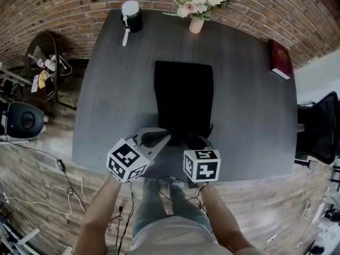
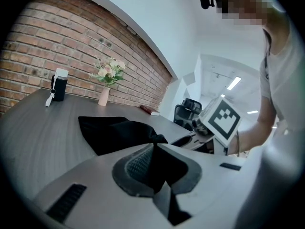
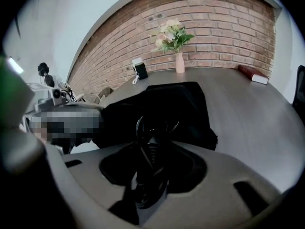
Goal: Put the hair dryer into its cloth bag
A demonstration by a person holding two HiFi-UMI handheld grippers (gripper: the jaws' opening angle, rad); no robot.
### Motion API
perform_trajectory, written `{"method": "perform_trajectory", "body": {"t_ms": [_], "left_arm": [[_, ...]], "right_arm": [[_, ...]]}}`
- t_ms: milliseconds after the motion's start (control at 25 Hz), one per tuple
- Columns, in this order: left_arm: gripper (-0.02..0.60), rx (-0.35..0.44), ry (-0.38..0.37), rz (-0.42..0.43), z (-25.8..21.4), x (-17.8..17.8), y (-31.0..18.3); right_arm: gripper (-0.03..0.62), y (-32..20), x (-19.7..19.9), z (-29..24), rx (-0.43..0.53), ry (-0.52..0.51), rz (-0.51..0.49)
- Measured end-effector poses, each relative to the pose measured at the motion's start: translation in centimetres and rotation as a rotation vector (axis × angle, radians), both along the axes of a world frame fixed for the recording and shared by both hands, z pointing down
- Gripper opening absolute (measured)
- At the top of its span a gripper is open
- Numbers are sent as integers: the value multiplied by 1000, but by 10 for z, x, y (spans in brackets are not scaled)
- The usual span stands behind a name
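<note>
Brick wall (image 1: pixel 64 4) runs behind the work area, with plank floor and loose cables below. The dark grey table (image 1: pixel 249 105) fills most of the head view, and an office chair (image 1: pixel 319 126) stands off its right edge.

The black cloth bag (image 1: pixel 183 97) lies along the table's centre line. Its closed end points to the far edge and its mouth is at the near edge, directly in front of you. That orientation is sound, because both tools reach the opening without crossing.

Bystanders sit well apart from the bag: a red book (image 1: pixel 280 59) near the far right corner, a vase of flowers (image 1: pixel 197 7) at the far edge, and a black-and-white canister (image 1: pixel 131 15) at the far left corner. None obstructs the work.

Your left gripper (image 1: pixel 168 136) has its jaws pinched shut on a fold of the bag's cloth at the left side of the mouth. The cloth rises to the jaws. I judge this grip is there to lift the mouth and anchor it.

Your right gripper (image 1: pixel 197 141) is at the mouth's right side, angled down. Its jaws are part-closed about the dryer's black cord (image 3: pixel 151 123), with a ribbed sleeve and loops between them.

The hair dryer body cannot be told apart from the black cloth in any view. Judging from the swollen bag near the mouth, it is largely inside and the cord is the remainder to tuck in. The risk is a loop snagging on the mouth's edge.
</note>
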State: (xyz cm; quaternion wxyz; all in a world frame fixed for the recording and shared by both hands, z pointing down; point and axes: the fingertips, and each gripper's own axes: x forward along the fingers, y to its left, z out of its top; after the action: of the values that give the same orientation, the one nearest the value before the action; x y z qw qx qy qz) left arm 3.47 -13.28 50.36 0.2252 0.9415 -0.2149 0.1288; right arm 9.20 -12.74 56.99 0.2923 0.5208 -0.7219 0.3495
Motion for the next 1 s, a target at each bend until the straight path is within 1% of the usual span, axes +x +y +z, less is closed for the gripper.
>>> {"method": "perform_trajectory", "body": {"t_ms": [200, 400, 520, 760, 1000], "left_arm": [[18, -2, 9, 11, -4, 2, 1], [18, -7, 19, 24, -7, 5, 4], [18, -15, 29, 18, -8, 5, 3], [18, -36, 19, 12, 0, 0, 1], [18, -46, 7, 7, 7, -2, 2]], "right_arm": [[146, -26, -1, -12, 36, -36, 31], [144, -47, -4, -14, 57, -70, 66], [144, -58, -5, -13, 68, -89, 80], [158, -59, -9, 9, -5, -127, 71], [163, -57, -10, 23, -24, -110, 49]]}}
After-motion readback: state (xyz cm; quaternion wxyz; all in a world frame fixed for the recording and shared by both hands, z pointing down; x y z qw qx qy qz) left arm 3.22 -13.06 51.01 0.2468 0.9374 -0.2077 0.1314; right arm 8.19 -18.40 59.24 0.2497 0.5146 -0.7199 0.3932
